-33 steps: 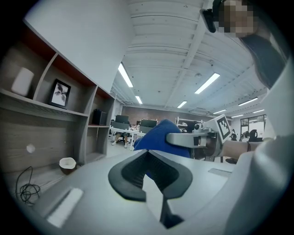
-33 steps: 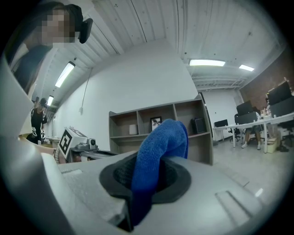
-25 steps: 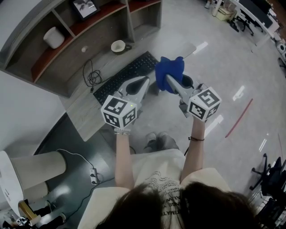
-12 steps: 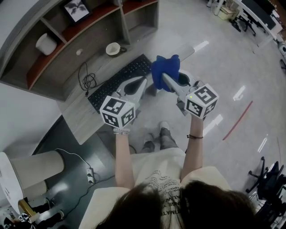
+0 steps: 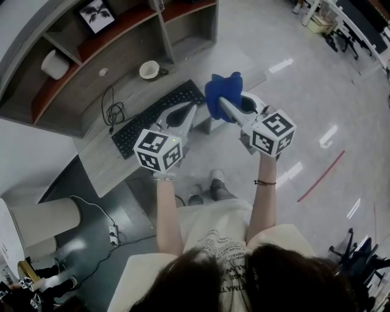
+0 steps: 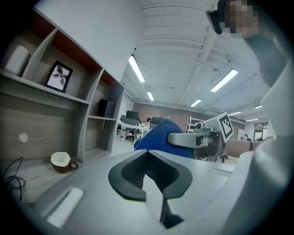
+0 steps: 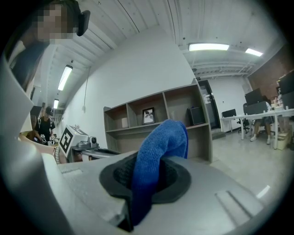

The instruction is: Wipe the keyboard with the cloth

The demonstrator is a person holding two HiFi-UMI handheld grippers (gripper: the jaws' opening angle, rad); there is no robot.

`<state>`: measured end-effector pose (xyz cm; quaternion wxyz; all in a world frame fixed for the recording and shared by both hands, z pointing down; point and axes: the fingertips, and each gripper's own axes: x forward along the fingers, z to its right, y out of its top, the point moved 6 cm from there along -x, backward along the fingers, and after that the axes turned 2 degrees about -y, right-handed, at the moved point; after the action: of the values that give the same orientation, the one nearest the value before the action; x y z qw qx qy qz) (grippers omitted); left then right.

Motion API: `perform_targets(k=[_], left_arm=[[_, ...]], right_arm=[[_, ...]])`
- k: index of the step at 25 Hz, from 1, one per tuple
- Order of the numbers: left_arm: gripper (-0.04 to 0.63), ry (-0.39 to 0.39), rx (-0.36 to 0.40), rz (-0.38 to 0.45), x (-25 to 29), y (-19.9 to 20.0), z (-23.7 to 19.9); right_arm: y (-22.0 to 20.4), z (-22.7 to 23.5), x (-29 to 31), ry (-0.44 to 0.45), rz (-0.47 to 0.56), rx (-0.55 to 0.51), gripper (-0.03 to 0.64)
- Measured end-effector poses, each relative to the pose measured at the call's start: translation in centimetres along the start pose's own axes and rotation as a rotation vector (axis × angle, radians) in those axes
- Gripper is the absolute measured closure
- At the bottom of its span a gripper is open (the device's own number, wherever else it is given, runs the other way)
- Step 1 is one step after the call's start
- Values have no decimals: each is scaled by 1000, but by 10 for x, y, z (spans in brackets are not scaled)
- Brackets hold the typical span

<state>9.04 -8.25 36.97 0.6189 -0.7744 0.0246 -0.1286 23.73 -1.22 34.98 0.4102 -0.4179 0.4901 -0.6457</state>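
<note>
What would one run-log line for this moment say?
right gripper: shut on blue cloth | left gripper: shut, empty | keyboard: on desk, cloth held clear of it

Head view looks steeply down on the shelf unit [image 5: 122, 42] from high above; both gripper views, low and level beside it, share it.

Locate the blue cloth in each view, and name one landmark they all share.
Head view: the cloth is upper centre, in the right claw, to the right of the keyboard.
Left gripper view: centre, beyond this gripper's jaws.
Right gripper view: centre, pinched between the jaws.
Shared landmark: the framed picture.
</note>
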Motion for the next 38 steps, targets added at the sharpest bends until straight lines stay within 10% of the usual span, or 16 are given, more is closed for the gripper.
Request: perform_targets(k=[15, 38], left_arm=[[591, 115, -63, 6, 18, -8, -12], [591, 86, -146, -32, 37, -28, -90]], right_arm=[[0, 37, 19, 77, -20, 17, 557], [-22, 59, 98, 51, -83, 64, 558]])
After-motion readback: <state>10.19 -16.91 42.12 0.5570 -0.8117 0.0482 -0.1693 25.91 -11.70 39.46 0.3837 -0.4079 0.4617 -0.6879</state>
